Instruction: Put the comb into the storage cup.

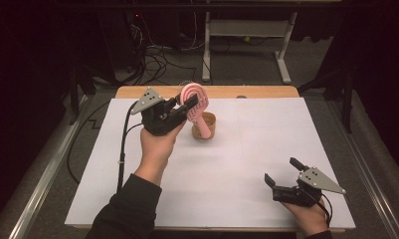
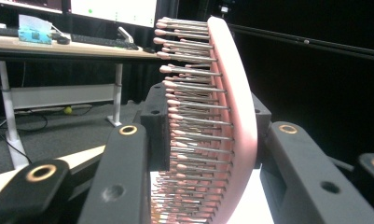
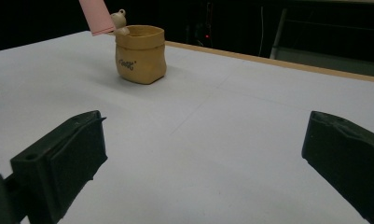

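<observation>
Left hand-held gripper [image 1: 189,105], raised above the far-left part of the surface [image 1: 266,149], its jaws clamped on the head of a pink hairbrush [image 1: 194,107]. The brush stands roughly upright but tilted, head uppermost; its handle slants down toward a small tan pot [image 1: 204,127] that sits on the surface just beside the gripper, toward the far edge and left of centre. From the high view it cannot be told whether the handle end touches the pot or only hangs over it.

In the left gripper view the hairbrush [image 2: 231,121] is seen edge-on between the two black jaws: one jaw bears against the smooth pink back, the other against the bristle side (the bristles, each with a rounded pink tip, point to the left of that view).

Right hand-held gripper [image 1: 285,173], near the near-right corner of the surface, jaws spread wide with nothing between them; the person's hand grips its body from below, and a grey three-cornered plate [image 1: 320,179] tops it. In the right gripper view the tan pot [image 3: 140,53] stands well ahead of the open jaws, a small pale figure at its far rim, with the pink handle end [image 3: 96,17] beside it at the pot's upper left.
</observation>
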`<state>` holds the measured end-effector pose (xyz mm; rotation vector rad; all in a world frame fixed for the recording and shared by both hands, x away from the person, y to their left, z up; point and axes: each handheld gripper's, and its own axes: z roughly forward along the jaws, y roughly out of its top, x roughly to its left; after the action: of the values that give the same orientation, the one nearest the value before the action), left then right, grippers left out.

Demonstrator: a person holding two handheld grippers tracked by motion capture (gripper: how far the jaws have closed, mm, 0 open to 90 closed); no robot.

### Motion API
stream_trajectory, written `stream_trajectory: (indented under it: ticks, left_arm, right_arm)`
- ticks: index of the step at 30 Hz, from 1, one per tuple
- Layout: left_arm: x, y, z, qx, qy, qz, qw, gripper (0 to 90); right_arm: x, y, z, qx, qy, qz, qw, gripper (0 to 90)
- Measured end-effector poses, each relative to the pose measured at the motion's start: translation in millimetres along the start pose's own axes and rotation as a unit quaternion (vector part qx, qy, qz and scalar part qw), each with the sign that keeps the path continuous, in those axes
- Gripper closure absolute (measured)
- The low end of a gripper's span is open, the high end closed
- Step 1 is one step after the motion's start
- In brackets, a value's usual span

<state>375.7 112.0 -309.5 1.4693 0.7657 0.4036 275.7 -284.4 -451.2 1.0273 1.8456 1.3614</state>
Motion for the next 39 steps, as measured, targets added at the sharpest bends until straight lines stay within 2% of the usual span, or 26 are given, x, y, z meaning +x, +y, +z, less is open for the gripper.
stream_trajectory:
  ticks: [9, 25, 39]
  left_arm:
    - [-2.6, 14.6, 5.6, -0.009, 0.005, 0.012, 0.9999, 63.1]
    - [13.3, 12.4, 25.2, -0.006, 0.022, 0.009, 0.9997, 63.1]
    - [14.4, 13.6, 39.8, -0.01, 0.028, 0.006, 0.9995, 63.0]
  right_arm:
    - [0.0, 0.9, -1.6, -0.004, 0.0, 0.002, 1.0, 0.1]
    - [0.8, 1.5, -1.7, -0.006, 0.002, 0.005, 1.0, 0.1]
    - [1.8, 2.8, -3.1, -0.008, 0.002, -0.001, 1.0, 0.1]
